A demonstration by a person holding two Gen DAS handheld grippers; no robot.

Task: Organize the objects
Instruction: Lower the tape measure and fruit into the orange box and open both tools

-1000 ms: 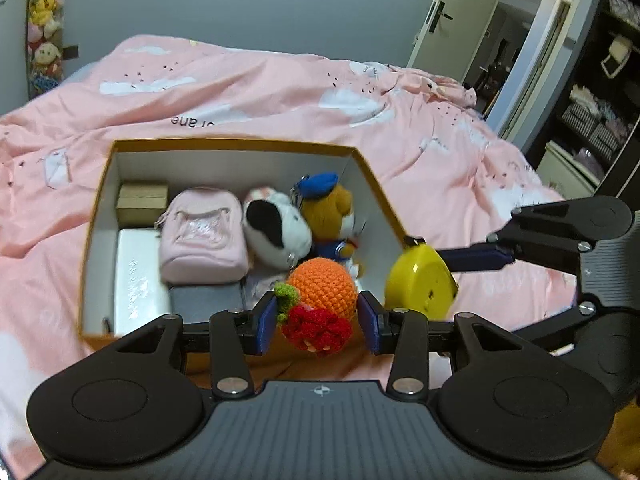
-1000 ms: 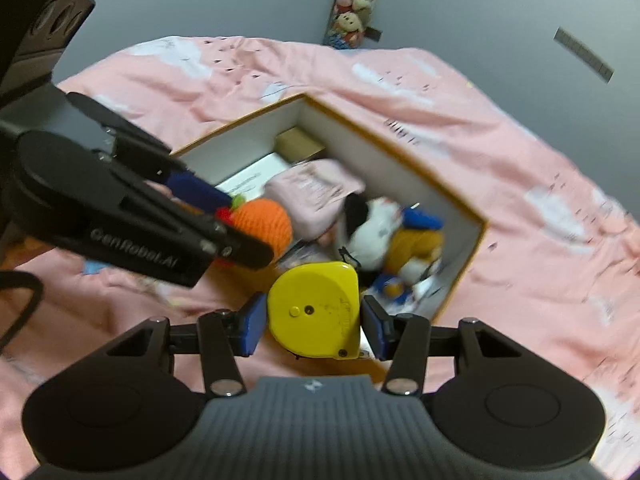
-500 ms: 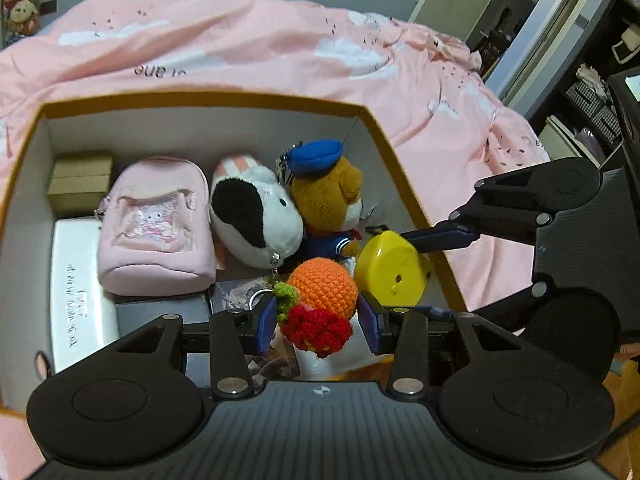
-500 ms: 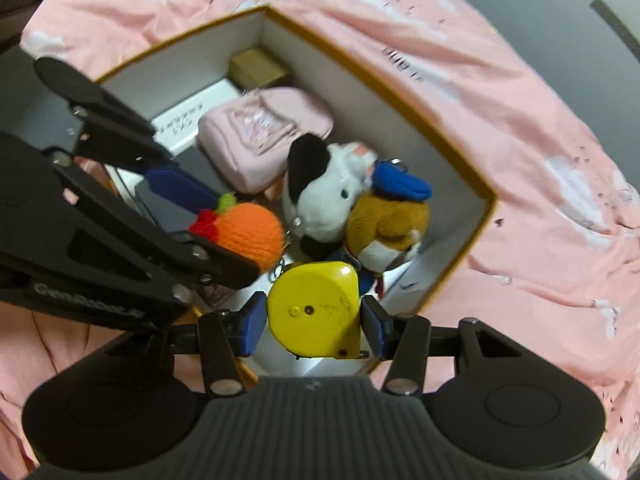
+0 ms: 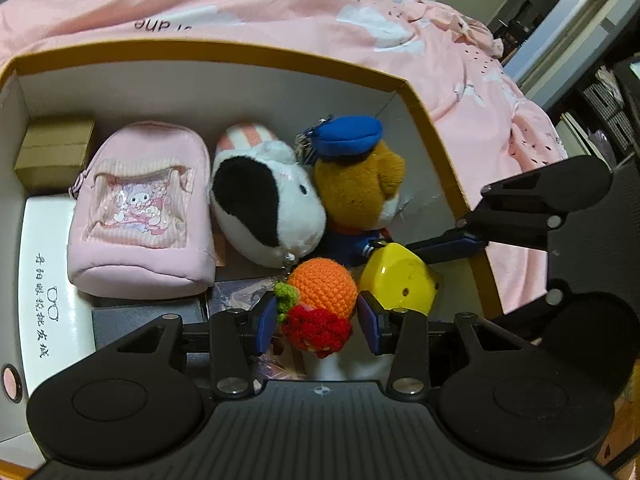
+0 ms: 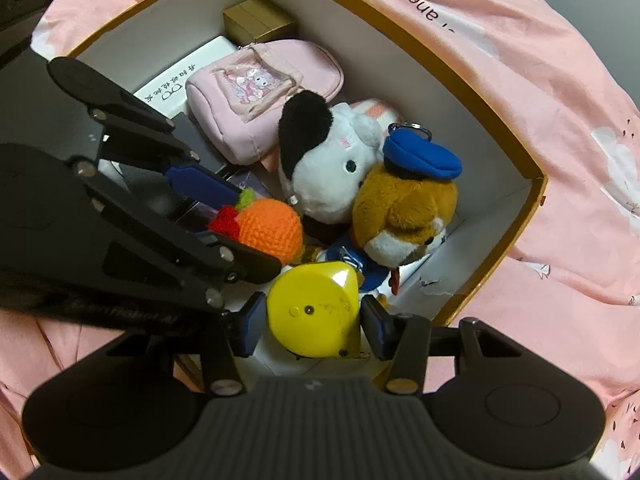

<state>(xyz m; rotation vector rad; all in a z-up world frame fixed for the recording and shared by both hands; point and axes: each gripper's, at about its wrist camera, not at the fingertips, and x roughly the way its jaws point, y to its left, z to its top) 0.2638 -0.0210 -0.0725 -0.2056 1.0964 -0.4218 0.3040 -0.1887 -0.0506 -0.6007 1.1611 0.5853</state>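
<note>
My left gripper is shut on a crocheted orange fruit toy with a red and green tuft, held low over the near right part of an open cardboard box. Just to its right, my right gripper is shut on a yellow tape measure, also inside the box rim. In the right wrist view the orange toy and left gripper sit at the left. Under both lie a black-and-white plush and a brown plush with a blue cap.
The box also holds a pink mini backpack, a small brown carton, a white case with printed characters and a dark flat item. It sits on a pink bedspread. Shelves and a doorway stand at the far right.
Both grippers have sunk forward and tilted down, from in front of the box to inside its rim. The orange toy and the tape measure stay gripped.
</note>
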